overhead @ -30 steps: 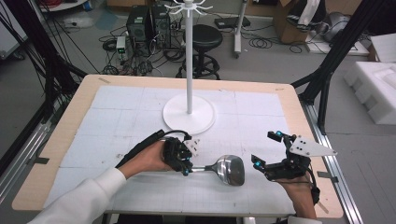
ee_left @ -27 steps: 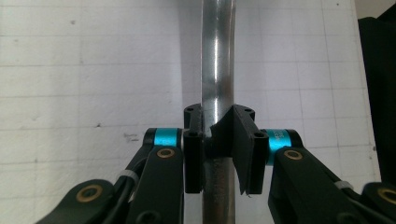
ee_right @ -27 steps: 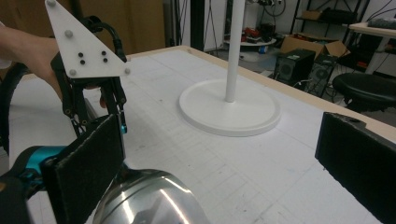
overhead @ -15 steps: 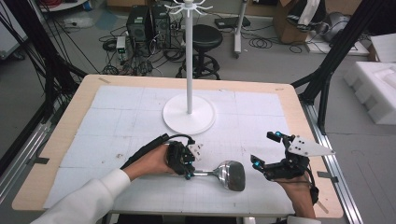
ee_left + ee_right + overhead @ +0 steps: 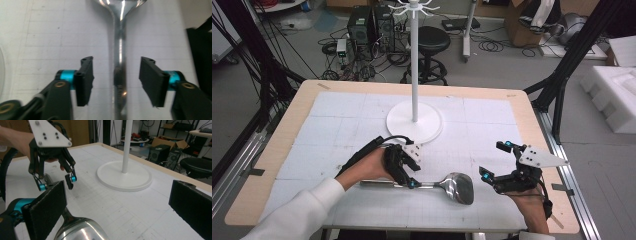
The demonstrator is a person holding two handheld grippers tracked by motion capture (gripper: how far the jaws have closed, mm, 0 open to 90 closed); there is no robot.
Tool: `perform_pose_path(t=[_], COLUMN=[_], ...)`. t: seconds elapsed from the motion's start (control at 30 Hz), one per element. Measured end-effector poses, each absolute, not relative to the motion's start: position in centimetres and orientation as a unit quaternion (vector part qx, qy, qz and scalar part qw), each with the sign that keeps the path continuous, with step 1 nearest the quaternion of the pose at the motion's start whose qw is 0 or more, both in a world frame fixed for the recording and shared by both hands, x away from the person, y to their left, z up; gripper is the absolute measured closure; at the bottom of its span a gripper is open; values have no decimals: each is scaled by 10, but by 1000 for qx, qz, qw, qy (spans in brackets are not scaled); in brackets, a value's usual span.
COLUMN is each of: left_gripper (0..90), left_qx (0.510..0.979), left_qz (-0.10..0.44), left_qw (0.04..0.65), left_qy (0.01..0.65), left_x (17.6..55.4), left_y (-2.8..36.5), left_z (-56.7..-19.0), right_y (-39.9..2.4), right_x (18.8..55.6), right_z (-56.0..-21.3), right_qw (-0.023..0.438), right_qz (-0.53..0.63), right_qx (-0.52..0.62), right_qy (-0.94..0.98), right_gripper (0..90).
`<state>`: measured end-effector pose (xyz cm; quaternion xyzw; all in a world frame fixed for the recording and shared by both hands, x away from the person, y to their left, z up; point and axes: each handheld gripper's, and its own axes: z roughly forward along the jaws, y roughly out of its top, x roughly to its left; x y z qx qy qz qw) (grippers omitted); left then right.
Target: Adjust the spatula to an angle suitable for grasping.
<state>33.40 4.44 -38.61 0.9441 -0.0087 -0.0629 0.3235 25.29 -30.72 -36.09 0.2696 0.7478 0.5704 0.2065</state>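
**Left gripper lets go of the ladle on the mat**

The left gripper [image 5: 408,174] had just been opening, and its jaws stood apart on either side of the ladle [image 5: 432,184] handle with daylight between pad and steel on both sides, as the left gripper view made plain: the handle [image 5: 119,75] ran straight up the middle of the gap, touched by neither pad. A second earlier the same jaws had been clamped tight on that handle. The ladle lay flat on the white mat [image 5: 337,120] near the table's front edge, handle toward nine o'clock and bowl toward three o'clock. It sat at about six o'clock from the white stand [image 5: 414,120], well apart from its round base.

The right gripper [image 5: 494,162] waited just beside the bowl, at three o'clock from it, jaws wide apart and holding nothing. In the right gripper view the bowl [image 5: 80,230] gleamed low between its own jaws, with the left gripper [image 5: 56,182] farther off over the handle.

The release suggested the ladle had been set down. It was free to be left there or taken up by either gripper, and the right was the better placed for the bowl end.
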Motion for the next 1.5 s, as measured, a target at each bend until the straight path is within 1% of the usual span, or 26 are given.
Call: perform_pose_path(t=[0.07, 0.1, 0.13, 0.17, 0.2, 0.3, 0.33, 0.37, 0.4, 0.53, 0.57, 0.63, 0.67, 0.7, 0.73, 0.77, 0.8, 0.83, 0.87, 0.9, 0.93, 0.97, 1.07, 1.2, 1.27, 1.5], left_gripper=[368, 332, 276, 231, 216, 123, 100, 67, 26, 17, 17, 17, 17, 17, 17, 17, 17, 17, 17, 17, 17, 17, 17, 17, 17, 17], left_qx=[942, 939, 939, 939, 938, 935, 935, 930, 929, 914, 914, 905, 905, 894, 894, 883, 883, 869, 869, 863, 863, 853, 845, 818, 811, 782], left_qz=[-58, -44, -44, -32, -18, 2, 2, -6, -3, 15, 15, 30, 30, 42, 42, 46, 46, 51, 51, 58, 58, 60, 73, 89, 100, 113], left_qw=[331, 340, 340, 343, 345, 354, 354, 364, 368, 403, 403, 420, 420, 440, 440, 461, 461, 484, 484, 492, 492, 506, 515, 552, 559, 593], left_qy=[-9, -6, -6, 2, 11, 28, 28, 42, 44, 41, 41, 52, 52, 66, 66, 75, 75, 84, 84, 94, 94, 112, 124, 133, 138, 153], left_x=[334, 332, 332, 331, 331, 329, 329, 328, 326, 319, 319, 315, 315, 312, 312, 309, 309, 304, 304, 300, 300, 296, 293, 287, 286, 283], left_y=[48, 55, 55, 58, 68, 86, 86, 98, 104, 130, 130, 149, 149, 164, 164, 179, 179, 193, 193, 206, 206, 217, 227, 247, 254, 271], left_z=[-383, -377, -377, -374, -368, -359, -359, -353, -350, -342, -342, -338, -338, -337, -337, -337, -337, -343, -343, -349, -349, -354, -359, -364, -366, -375], right_y=[-306, -305, -305, -304, -304, -302, -301, -300, -298, -294, -293, -293, -293, -292, -292, -291, -291, -290, -290, -289, -289, -288, -286, -281, -279, -267], right_x=[253, 254, 254, 254, 254, 255, 256, 257, 258, 261, 262, 262, 262, 262, 262, 264, 264, 265, 265, 266, 266, 267, 268, 270, 272, 277], right_z=[-361, -361, -361, -362, -362, -361, -361, -360, -360, -359, -359, -357, -357, -355, -355, -354, -354, -353, -353, -354, -354, -354, -353, -350, -348, -343], right_qw=[207, 207, 207, 208, 207, 203, 195, 192, 193, 193, 193, 193, 193, 190, 190, 193, 193, 190, 188, 187, 187, 186, 181, 173, 171, 155], right_qz=[568, 568, 568, 565, 563, 562, 563, 563, 561, 557, 557, 558, 558, 558, 558, 557, 557, 555, 555, 554, 554, 552, 551, 550, 547, 539], right_qx=[270, 270, 270, 271, 271, 268, 267, 263, 261, 258, 257, 253, 253, 253, 253, 250, 250, 248, 247, 247, 247, 246, 242, 239, 236, 227], right_qy=[749, 749, 749, 751, 753, 756, 758, 760, 761, 765, 766, 766, 766, 767, 767, 768, 768, 771, 772, 773, 773, 775, 778, 782, 784, 796], right_gripper=[4, 4, 4, 4, 4, 4, 4, 4, 4, 4, 4, 4, 4, 4, 4, 4, 4, 4, 4, 4, 4, 4, 4, 4, 4, 4])
